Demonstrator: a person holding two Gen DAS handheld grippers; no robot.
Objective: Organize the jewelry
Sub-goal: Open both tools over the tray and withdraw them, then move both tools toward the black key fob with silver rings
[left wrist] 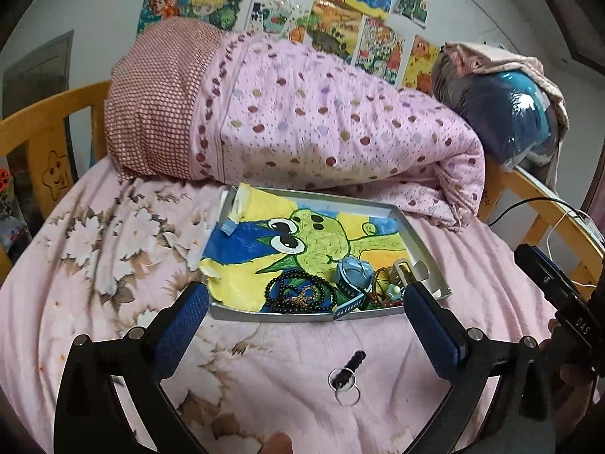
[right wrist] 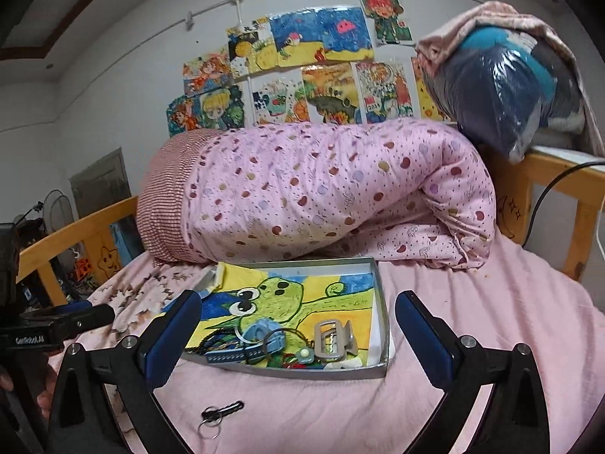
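A shallow grey tray (left wrist: pixel 272 316) (right wrist: pixel 287 372) lined with a frog drawing (left wrist: pixel 302 234) lies on the pink bed. Its near end holds a black bead necklace (left wrist: pixel 298 291), a blue watch (left wrist: pixel 353 274) (right wrist: pixel 261 335), a grey hair clip (right wrist: pixel 332 336) and small red and green pieces. A black fob with metal rings (left wrist: pixel 346 378) (right wrist: pixel 217 414) lies on the sheet in front of the tray. My left gripper (left wrist: pixel 305 295) hangs open above the tray's near edge with nothing between its fingers. My right gripper (right wrist: pixel 298 302) is open too, over the same end, and holds nothing.
A rolled pink dotted quilt (left wrist: pixel 321 125) lies right behind the tray. A wooden bed rail (left wrist: pixel 45 121) runs along both sides. A plastic-wrapped bundle (left wrist: pixel 506 113) sits on the right rail, with a black cable (left wrist: pixel 529 202) below it. Drawings cover the wall.
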